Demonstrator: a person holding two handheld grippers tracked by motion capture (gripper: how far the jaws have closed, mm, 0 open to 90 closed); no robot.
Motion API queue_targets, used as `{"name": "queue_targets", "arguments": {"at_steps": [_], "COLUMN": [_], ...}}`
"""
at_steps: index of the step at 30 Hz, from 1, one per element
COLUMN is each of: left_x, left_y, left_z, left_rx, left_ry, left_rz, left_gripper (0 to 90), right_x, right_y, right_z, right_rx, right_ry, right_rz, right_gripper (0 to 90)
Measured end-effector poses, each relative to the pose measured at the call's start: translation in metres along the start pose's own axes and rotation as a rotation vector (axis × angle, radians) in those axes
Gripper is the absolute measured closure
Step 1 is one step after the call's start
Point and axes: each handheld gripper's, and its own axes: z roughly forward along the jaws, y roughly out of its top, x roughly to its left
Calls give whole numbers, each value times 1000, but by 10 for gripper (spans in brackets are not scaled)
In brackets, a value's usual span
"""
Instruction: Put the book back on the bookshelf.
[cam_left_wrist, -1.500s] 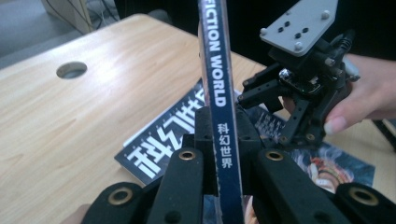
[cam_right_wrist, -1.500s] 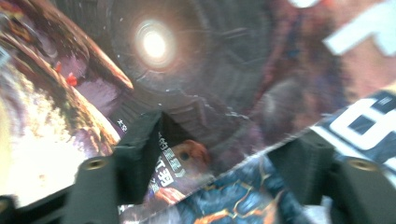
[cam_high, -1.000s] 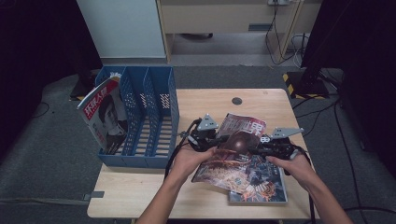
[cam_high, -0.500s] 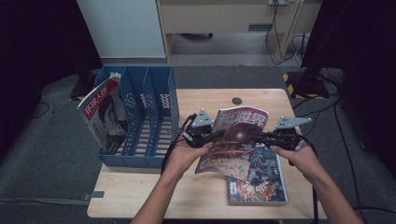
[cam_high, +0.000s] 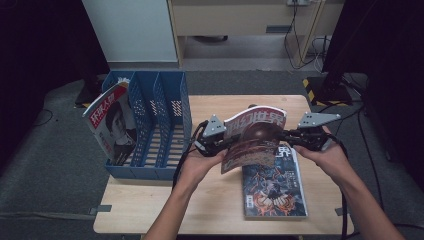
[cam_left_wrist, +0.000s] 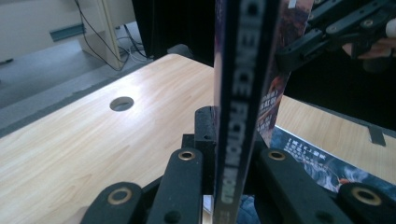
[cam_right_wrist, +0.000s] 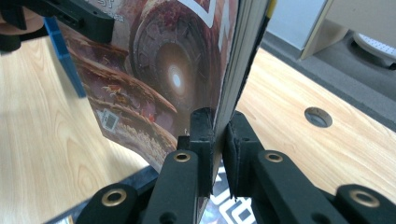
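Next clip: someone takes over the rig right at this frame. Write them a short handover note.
Left gripper: shut on the lifted magazine, at its spine edge.
Right gripper: jaws just closed on its opposite edge.
The lifted magazine is held upright above the table.
A second magazine lies flat below; a third stands in the blue rack.
Left, probably: file the held one in a free slot.

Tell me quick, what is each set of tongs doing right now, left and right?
Left tongs: closed on the spine edge of the raised magazine.
Right tongs: jaws have just been closing, now clamped on the same magazine's opposite edge.
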Motion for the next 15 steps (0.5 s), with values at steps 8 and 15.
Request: {"name": "queue_targets", "arguments": {"at_steps": [8,15], "left_x": [2,1], "left_y": [-7,-7], "left_z": [0,2], "left_rx": [-46,-71], "left_ry": [-16,-10], "left_rz": [-43,-44], "left_gripper": [799,818], "right_x": [3,5], "right_y": [-7,-8], "right_z": [-4,-7], "right_rx": [-8,-1], "right_ry": [29,53], "right_rz": [1,-6], "right_gripper": [829,809]}}
